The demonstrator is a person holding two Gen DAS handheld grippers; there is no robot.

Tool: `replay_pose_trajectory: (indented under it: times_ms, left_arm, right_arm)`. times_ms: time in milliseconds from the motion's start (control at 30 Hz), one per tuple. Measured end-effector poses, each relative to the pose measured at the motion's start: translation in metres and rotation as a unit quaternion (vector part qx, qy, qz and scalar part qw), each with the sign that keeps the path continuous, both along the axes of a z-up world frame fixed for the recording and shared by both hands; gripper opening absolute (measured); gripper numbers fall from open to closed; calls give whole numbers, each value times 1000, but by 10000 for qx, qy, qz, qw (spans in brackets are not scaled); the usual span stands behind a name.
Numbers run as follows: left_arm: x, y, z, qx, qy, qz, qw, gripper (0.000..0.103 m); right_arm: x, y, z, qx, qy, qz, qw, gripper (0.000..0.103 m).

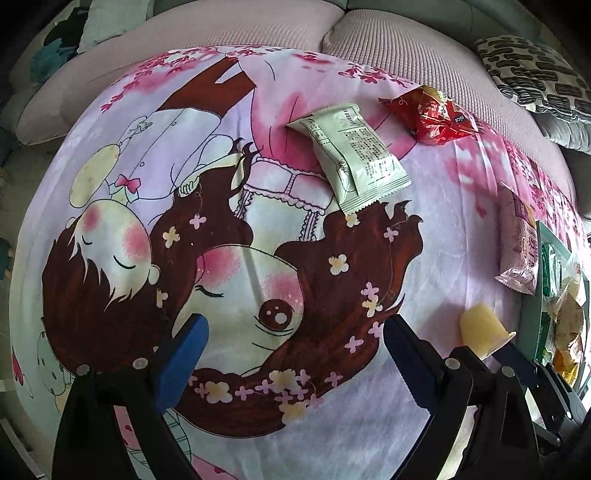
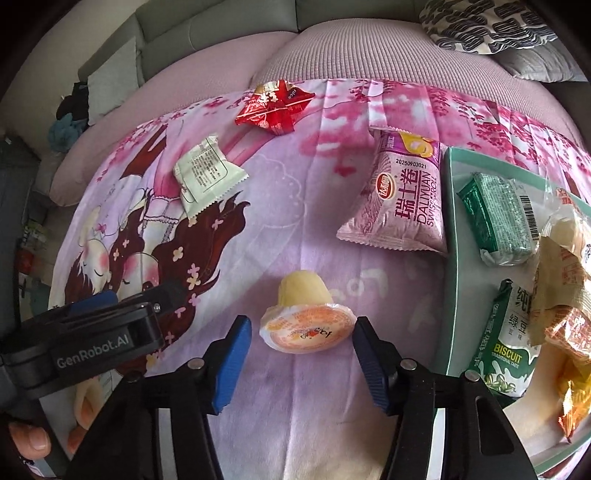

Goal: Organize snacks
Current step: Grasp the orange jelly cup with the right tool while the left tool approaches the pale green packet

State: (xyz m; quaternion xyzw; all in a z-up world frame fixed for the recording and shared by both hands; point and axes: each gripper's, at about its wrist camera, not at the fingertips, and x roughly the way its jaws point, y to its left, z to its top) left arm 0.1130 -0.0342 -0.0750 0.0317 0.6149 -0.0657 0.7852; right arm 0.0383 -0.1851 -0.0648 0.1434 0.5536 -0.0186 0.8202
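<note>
A yellow jelly cup [image 2: 306, 325] lies on its side on the pink cartoon blanket [image 2: 295, 206]. My right gripper [image 2: 301, 328] stands around it. The right pad touches the cup's rim and a small gap remains at the left pad, so the cup is not clamped. My left gripper [image 1: 295, 325] hangs open over the blanket's cartoon face with nothing between its fingers. The jelly cup [image 1: 480, 332] shows at its lower right. Loose snacks lie further back: a pale green packet [image 2: 205, 173], a red packet [image 2: 275, 105] and a pink Swiss roll packet [image 2: 402, 195].
A teal tray [image 2: 454, 258] at the right holds a green wrapped bar [image 2: 502, 221], a biscuit packet [image 2: 509, 347] and orange-yellow packets. Sofa cushions and a patterned pillow [image 2: 484, 26] lie behind the blanket. A person's fingers [image 2: 33, 439] show at the lower left.
</note>
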Motion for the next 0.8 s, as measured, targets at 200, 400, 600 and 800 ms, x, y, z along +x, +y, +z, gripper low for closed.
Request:
replay_pose_trajectory:
  times_ms: [200, 400, 600, 800]
  left_arm:
    - [0, -3, 1, 15, -16, -49, 10000, 96]
    - [0, -3, 2, 12, -31, -62, 10000, 96]
    - [0, -2, 8, -17, -80, -78, 9999, 96]
    - [1, -1, 13, -41, -132, -81, 9999, 96]
  right_arm:
    - [3, -2, -4, 49, 11, -17, 10000, 52]
    - [2, -3, -3, 107, -49, -42, 9999, 51]
    - [-2, -8, 4, 114, -140, -88, 9998, 51]
    - [-4, -10, 17, 99, -346, -145, 9992, 51]
